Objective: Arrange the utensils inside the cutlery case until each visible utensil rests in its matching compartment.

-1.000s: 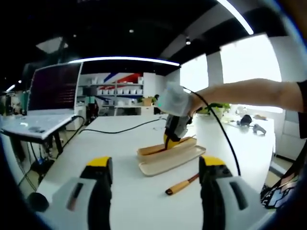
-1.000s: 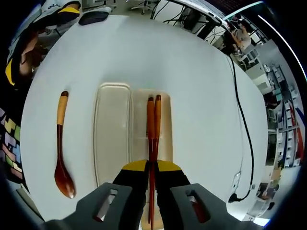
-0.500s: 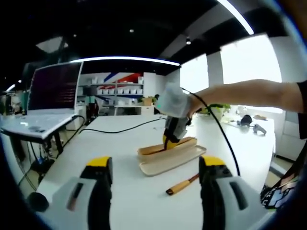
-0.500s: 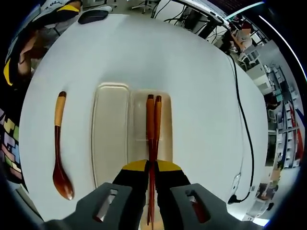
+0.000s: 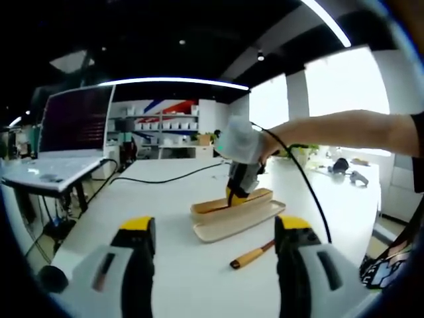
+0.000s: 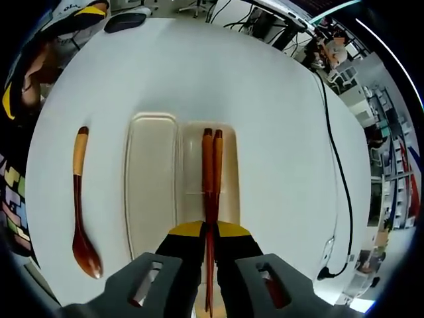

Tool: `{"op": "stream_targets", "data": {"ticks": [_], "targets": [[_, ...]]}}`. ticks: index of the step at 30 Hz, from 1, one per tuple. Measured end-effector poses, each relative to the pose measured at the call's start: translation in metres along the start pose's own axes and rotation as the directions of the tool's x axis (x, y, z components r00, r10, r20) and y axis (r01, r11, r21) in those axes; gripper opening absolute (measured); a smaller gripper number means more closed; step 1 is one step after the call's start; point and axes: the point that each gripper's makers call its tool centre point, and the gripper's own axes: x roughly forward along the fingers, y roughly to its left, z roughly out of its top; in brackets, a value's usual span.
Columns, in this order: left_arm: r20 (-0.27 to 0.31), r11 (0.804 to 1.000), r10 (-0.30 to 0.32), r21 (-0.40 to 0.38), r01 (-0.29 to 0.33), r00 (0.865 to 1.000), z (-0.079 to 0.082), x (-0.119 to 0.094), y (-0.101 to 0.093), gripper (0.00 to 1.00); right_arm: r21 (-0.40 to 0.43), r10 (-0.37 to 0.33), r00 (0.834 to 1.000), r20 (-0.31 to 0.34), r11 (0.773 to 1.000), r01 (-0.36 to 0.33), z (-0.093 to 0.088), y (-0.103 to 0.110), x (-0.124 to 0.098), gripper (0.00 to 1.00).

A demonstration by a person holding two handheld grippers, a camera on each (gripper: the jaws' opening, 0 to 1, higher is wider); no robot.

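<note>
A pale two-part cutlery case [image 6: 152, 192] lies on the white table. My right gripper [image 6: 209, 233] is shut on a pair of dark wooden chopsticks [image 6: 211, 172], which lie along the case's right compartment. A wooden spoon [image 6: 79, 199] with a light handle rests on the table left of the case. In the left gripper view my left gripper [image 5: 213, 235] stands open over the table with nothing between its fingers. Beyond it are the case [image 5: 235, 213], the spoon handle [image 5: 253, 254] and the right gripper [image 5: 237, 189] held by a person's arm above the case.
A black cable [image 6: 338, 165] runs across the table at the right. A laptop [image 5: 63, 139] sits on a side stand at the left. A dark mouse-like object [image 6: 129, 22] lies at the table's far edge.
The right gripper view has risen slightly, so case and spoon look a little smaller and farther. The chopsticks stay gripped. The left gripper has not moved.
</note>
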Motion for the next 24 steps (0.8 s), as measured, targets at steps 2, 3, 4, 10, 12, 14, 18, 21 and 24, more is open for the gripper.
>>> {"op": "stream_targets", "data": {"ticks": [2, 3, 4, 10, 12, 14, 18, 21, 24], "targets": [[0.0, 1.0, 0.001, 0.0, -0.001, 1.0, 0.0, 0.0, 0.0, 0.77, 0.001, 0.0, 1.0, -0.002, 1.0, 0.0, 0.0, 0.0, 0.0, 0.03], [0.0, 1.0, 0.002, 0.0, -0.002, 1.0, 0.0, 0.0, 0.001, 0.77, 0.008, -0.004, 1.0, -0.003, 1.0, 0.004, 0.0, -0.001, 0.0, 0.04], [0.0, 1.0, 0.002, 0.0, -0.002, 1.0, 0.0, 0.0, 0.001, 0.77, 0.01, -0.005, 1.0, -0.003, 1.0, 0.005, 0.0, -0.001, 0.0, 0.05], [-0.006, 1.0, 0.006, 0.0, -0.006, 1.0, 0.0, 0.0, 0.003, 0.77, 0.022, -0.024, 1.0, -0.006, 0.999, 0.024, 0.0, -0.005, -0.002, 0.1], [-0.004, 1.0, 0.007, 0.0, -0.007, 1.0, 0.0, 0.0, 0.003, 0.77, 0.017, -0.032, 0.999, -0.014, 0.999, 0.032, -0.001, -0.006, -0.004, 0.11], [-0.005, 1.0, 0.006, 0.0, -0.006, 1.0, 0.0, 0.0, 0.003, 0.77, 0.024, -0.037, 0.999, -0.013, 0.999, 0.037, 0.0, -0.008, -0.007, 0.11], [-0.004, 1.0, 0.005, -0.001, -0.005, 1.0, 0.0, 0.0, 0.003, 0.77, 0.018, -0.047, 0.999, -0.015, 0.999, 0.047, 0.001, -0.008, -0.014, 0.11], [-0.005, 1.0, 0.004, 0.0, -0.004, 1.0, -0.001, 0.0, 0.002, 0.77, 0.01, -0.054, 0.998, -0.014, 0.998, 0.054, 0.0, -0.007, -0.023, 0.11], [-0.009, 1.0, 0.002, 0.001, -0.002, 1.0, -0.002, 0.001, 0.001, 0.77, 0.012, -0.06, 0.998, -0.007, 0.998, 0.06, -0.001, -0.007, -0.03, 0.11]]}}
